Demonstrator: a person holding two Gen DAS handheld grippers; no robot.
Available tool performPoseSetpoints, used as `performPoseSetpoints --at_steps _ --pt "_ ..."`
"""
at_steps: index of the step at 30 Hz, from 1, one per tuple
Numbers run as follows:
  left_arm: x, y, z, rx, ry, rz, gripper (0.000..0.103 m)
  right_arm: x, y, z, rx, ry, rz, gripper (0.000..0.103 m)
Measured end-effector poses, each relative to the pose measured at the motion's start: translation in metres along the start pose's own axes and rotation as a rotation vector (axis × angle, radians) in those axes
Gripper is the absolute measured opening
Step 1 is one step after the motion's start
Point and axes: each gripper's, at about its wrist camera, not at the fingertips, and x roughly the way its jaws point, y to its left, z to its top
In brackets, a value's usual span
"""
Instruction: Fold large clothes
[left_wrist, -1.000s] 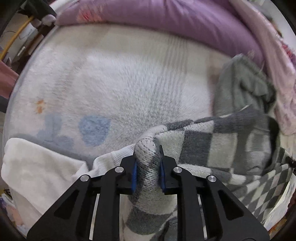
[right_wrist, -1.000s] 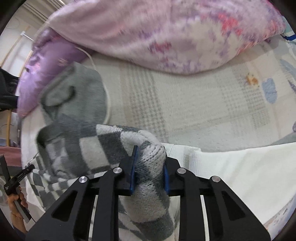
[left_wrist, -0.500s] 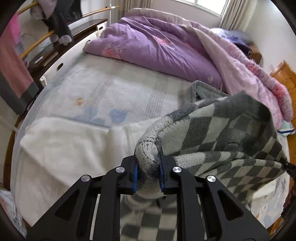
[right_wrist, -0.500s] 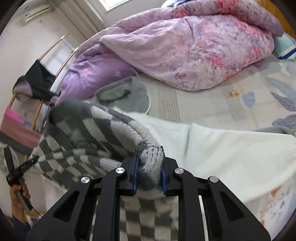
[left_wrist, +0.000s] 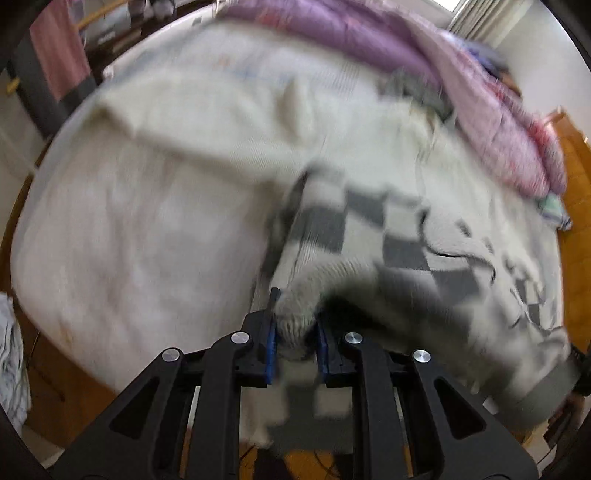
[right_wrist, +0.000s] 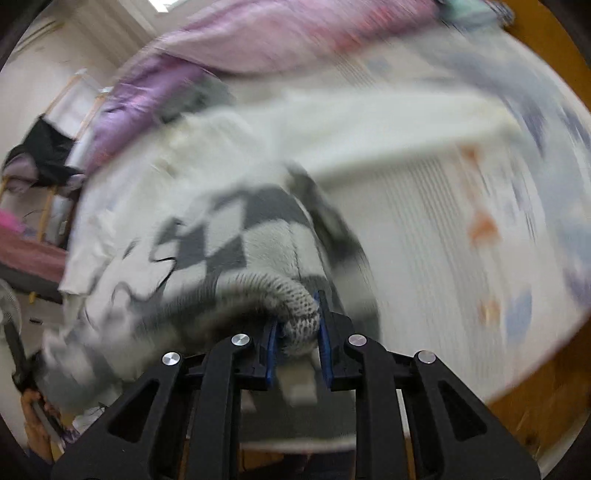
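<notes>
right now the grey-and-cream checkered knit sweater (left_wrist: 388, 236) is draped over the near edge of the bed (left_wrist: 122, 236), spread between my two tools, with its lower part hanging past the mattress edge. my left gripper (left_wrist: 295, 332) is clenched on a bunched fold of the knit, and my right gripper (right_wrist: 297, 326) is pinched on another ribbed fold (right_wrist: 291, 295) the same way. beneath the sweater lies a cream blanket (left_wrist: 221, 122). further back a purple and pink duvet (left_wrist: 480, 96) is heaped along the far side. both views are heavily blurred.
</notes>
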Motion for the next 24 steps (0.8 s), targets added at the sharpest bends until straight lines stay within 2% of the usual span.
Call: performPoseSetpoints --at_steps 2,4,7,9,12,13,15,16,19,20,21,22,24 --pt "0.017 0.011 -0.030 0.003 0.062 -0.002 0.017 0.019 -0.015 -0.028 0.028 0.046 -0.046 0.017" --pt "0.028 0.012 -0.050 0.034 0.077 0.012 0.017 0.035 -0.026 -0.050 0.044 0.068 -0.061 0.017" --pt "0.032 0.011 -0.067 0.078 0.074 0.056 0.016 0.045 -0.037 -0.058 0.077 0.066 -0.071 0.019" --pt "0.034 0.016 -0.074 0.056 0.100 0.042 0.017 0.053 -0.043 -0.059 0.118 0.110 -0.053 0.019" --pt "0.025 0.019 -0.085 0.052 0.090 0.019 0.019 0.040 -0.042 -0.064 0.112 0.129 -0.093 0.024" --pt "0.020 0.022 -0.089 0.042 0.087 0.004 0.024 0.029 -0.040 -0.064 0.112 0.124 -0.104 0.025" --pt "0.007 0.031 -0.095 -0.020 0.053 -0.028 0.042 0.009 -0.032 -0.067 0.086 0.112 -0.137 0.027" --pt "0.002 0.034 -0.095 -0.049 0.035 -0.038 0.054 0.000 -0.026 -0.069 0.077 0.093 -0.126 0.028" --pt "-0.010 0.044 -0.096 -0.170 -0.025 -0.110 0.058 -0.016 -0.001 -0.066 0.029 0.025 -0.044 0.027" --pt "-0.011 0.046 -0.094 -0.208 -0.037 -0.127 0.063 -0.015 0.011 -0.062 0.011 0.002 -0.021 0.025" --pt "-0.009 0.046 -0.093 -0.232 -0.041 -0.140 0.063 -0.010 0.017 -0.059 0.002 -0.009 0.003 0.021" --pt "-0.008 0.046 -0.091 -0.255 -0.045 -0.153 0.063 -0.001 0.023 -0.054 -0.002 -0.014 0.011 0.014" --pt "-0.006 0.043 -0.087 -0.280 -0.055 -0.159 0.064 0.033 0.024 -0.049 -0.004 0.050 -0.019 0.008"
